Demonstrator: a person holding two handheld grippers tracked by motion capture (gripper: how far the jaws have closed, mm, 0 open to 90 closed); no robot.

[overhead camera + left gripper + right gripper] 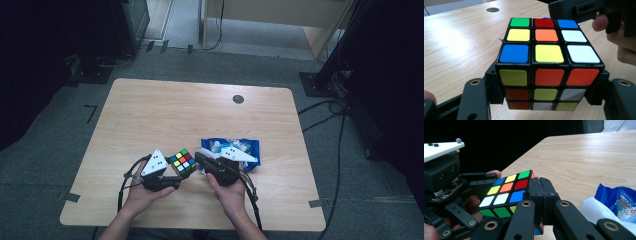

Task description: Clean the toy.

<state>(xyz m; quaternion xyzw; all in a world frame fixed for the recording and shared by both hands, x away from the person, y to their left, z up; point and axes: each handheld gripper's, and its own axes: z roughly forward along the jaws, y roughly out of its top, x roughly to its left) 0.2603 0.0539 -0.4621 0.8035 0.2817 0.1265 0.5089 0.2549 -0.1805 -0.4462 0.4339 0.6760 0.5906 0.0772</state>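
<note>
In the left gripper view, the left claw (549, 96) pinched the cube (547, 62) from both sides, low down. Only the jaw ends and the two arms were visible, since the frame cut them off at the bottom. The lowest row of the cube was in shadow, so its colours were hard to make out. The near face showed yellow, orange, orange in its top row. The top face had blue, yellow, white nearest the claw, then yellow, orange, white, and green, red, blue farthest from it. The stickers were mixed on both faces.

In the right gripper view, the right claw (541, 200) had its jaws pressed together with nothing between them. They stood in front of the cube's (506, 193) right edge and hid that corner; whether they touched it could not be told.

In the high view, the cube (182, 161) was above the table (150, 110), between the left claw (172, 179) and the right claw (200, 159). Beyond the right claw lay a blue bag (250, 146), partly covered by its grey plate, and its print was too small to read.
</note>
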